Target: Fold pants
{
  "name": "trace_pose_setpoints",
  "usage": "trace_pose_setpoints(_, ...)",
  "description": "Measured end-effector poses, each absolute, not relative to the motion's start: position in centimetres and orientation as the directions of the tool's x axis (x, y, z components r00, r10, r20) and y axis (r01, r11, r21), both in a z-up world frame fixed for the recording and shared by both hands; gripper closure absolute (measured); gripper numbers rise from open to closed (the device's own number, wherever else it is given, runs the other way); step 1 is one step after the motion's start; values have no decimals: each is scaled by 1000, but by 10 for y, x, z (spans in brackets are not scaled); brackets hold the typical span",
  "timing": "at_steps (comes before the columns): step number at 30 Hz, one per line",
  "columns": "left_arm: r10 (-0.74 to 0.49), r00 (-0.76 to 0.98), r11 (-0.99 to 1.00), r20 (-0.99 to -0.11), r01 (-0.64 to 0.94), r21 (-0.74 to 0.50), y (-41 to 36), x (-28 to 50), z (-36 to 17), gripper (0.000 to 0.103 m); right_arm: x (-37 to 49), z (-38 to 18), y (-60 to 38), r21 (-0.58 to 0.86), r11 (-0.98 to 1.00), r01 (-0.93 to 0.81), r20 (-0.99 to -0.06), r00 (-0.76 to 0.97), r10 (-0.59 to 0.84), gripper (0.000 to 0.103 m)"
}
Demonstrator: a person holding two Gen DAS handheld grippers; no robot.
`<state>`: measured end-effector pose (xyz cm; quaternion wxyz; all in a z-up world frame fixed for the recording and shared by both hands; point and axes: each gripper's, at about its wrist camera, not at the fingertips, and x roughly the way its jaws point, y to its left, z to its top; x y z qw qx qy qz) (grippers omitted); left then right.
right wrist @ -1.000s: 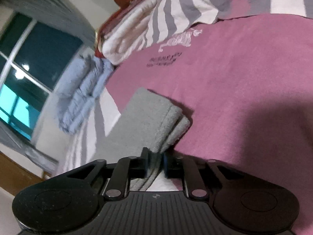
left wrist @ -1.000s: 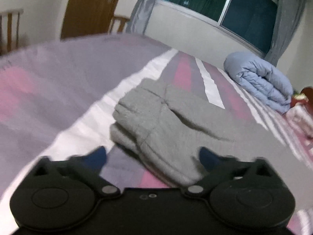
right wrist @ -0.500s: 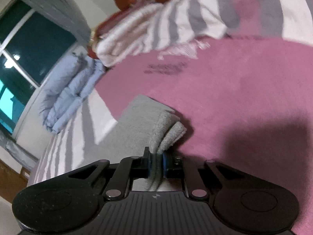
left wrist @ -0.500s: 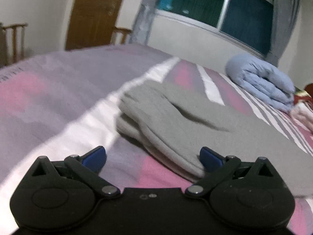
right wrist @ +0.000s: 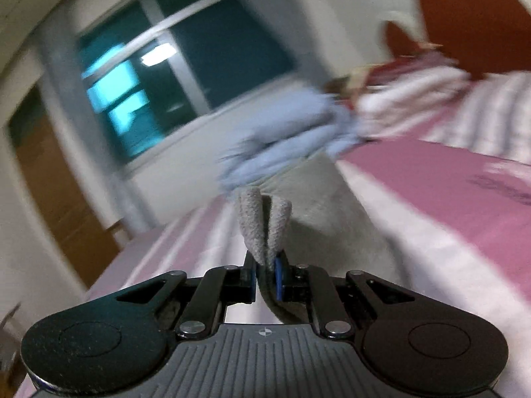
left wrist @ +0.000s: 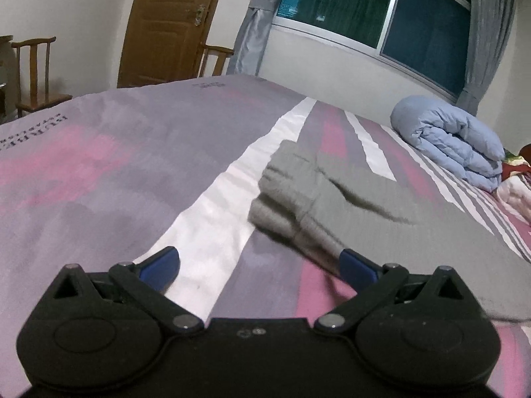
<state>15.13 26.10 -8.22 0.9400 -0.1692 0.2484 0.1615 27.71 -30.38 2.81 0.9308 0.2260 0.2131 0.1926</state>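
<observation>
Since a second earlier, you swung your right gripper up off the pink bedspread, carrying the pinched edge of the gray pants with it, and the right wrist view blurred with the motion. In the left wrist view the pants lay folded on the bed, their long axis running from the bunched end at centre away toward the lower right, where the cloth left the frame. Your right gripper's jaws stood nearly closed, clamping two thick folds of gray fabric that stuck up between the blue pads. Your left gripper hovered low over the bedspread with its jaws spread wide and nothing between them; its right-hand blue fingertip sat just beside the near edge of the pants, contact unclear. Beyond lay a rolled pale-blue quilt near the far edge of the bed, under a dark window with gray curtains. A wooden door and a wooden chair stood at left.
</observation>
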Motion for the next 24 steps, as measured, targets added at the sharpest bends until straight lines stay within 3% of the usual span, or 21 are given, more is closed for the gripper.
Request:
trace_pose_setpoints(3,212,830,896,-516,-377,-237,261,144,-86,6,264,11,-229,489,779,-394,-335,739,584,92)
trace_pose_setpoints(8,198,838,900,-509,-361,-245,263,136,-86,6,248,-65,-130,405,771,-492,-565,528,634,91)
trace_pose_setpoints(14,196,840,901,-506,-358,-246,264,135,-89,6,242,-77,-126,369,771,-519,-522,571,634,90)
trace_pose_setpoints(16,199,840,901,-505,-359,-242,262,136,-90,6,233,-67,-120,296,759,-579,-530,562,635,82)
trace_pose_setpoints(17,200,840,901,-504,-359,-242,262,136,-90,6,225,-62,-116,263,718,-644,-517,535,669,67)
trace_pose_setpoints(18,200,841,901,-503,-359,-243,262,135,-91,6,206,-59,-120,250,672,-697,-496,504,707,62)
trace_pose_setpoints(22,203,840,897,-503,-366,-248,263,135,-90,6,207,-48,-137,332,656,-678,-426,513,746,63)
trace_pose_setpoints(24,207,836,893,-509,-374,-251,261,137,-88,6,224,-50,-137,336,743,-579,-455,591,666,76)
